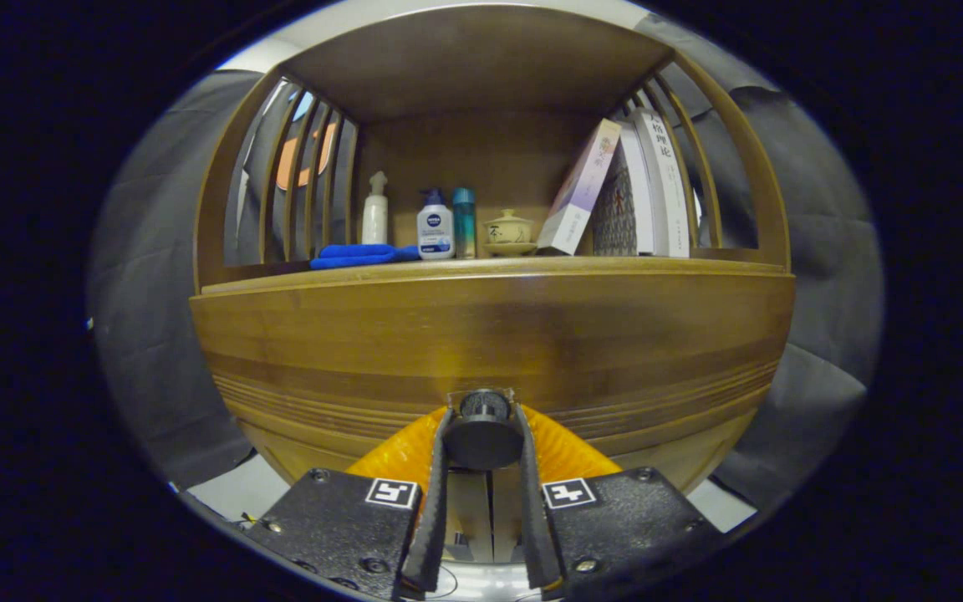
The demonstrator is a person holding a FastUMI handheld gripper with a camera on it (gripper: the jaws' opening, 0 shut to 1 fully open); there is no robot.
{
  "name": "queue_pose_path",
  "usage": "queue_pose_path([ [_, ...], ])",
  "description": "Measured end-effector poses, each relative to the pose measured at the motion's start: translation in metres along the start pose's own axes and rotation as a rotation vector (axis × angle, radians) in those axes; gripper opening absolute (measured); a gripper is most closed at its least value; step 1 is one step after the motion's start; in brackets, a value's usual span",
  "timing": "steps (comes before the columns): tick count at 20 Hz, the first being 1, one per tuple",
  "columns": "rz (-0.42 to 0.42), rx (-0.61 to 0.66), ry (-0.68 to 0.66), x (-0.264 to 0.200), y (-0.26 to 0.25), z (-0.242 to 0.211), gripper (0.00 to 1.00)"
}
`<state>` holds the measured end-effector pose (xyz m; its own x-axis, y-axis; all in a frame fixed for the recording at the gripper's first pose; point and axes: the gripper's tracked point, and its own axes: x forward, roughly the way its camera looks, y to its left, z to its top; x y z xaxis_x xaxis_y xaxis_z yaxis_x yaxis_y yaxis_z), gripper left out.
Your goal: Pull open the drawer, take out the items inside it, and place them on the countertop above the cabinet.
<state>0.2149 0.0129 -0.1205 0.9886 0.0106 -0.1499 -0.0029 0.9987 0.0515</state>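
Note:
A wooden cabinet stands right in front of me, and its drawer front (490,334) spans the width below the countertop (490,266). A dark round knob (482,433) sticks out from the lower middle of that drawer front. My gripper (483,426) is shut on this knob, one finger pressing on each side of it. The drawer looks flush with the cabinet, and whatever lies inside it is hidden.
On the countertop stand a white spray bottle (375,211), a pump bottle (435,226), a teal bottle (464,221) and a lidded ceramic cup (508,232). A folded blue cloth (360,254) lies at its left, and leaning books (615,188) fill its right. Slatted wooden sides enclose the shelf.

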Motion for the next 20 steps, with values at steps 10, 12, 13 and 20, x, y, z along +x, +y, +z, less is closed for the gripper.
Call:
queue_pose_path([
  [10,-0.006,0.020,0.035,-0.011,-0.001,-0.001,0.35],
  [12,-0.007,0.023,0.036,-0.035,0.000,-0.007,0.35],
  [13,-0.008,0.023,0.035,-0.038,0.000,-0.008,0.35],
  [20,-0.011,0.026,0.034,-0.047,-0.001,-0.012,0.35],
])
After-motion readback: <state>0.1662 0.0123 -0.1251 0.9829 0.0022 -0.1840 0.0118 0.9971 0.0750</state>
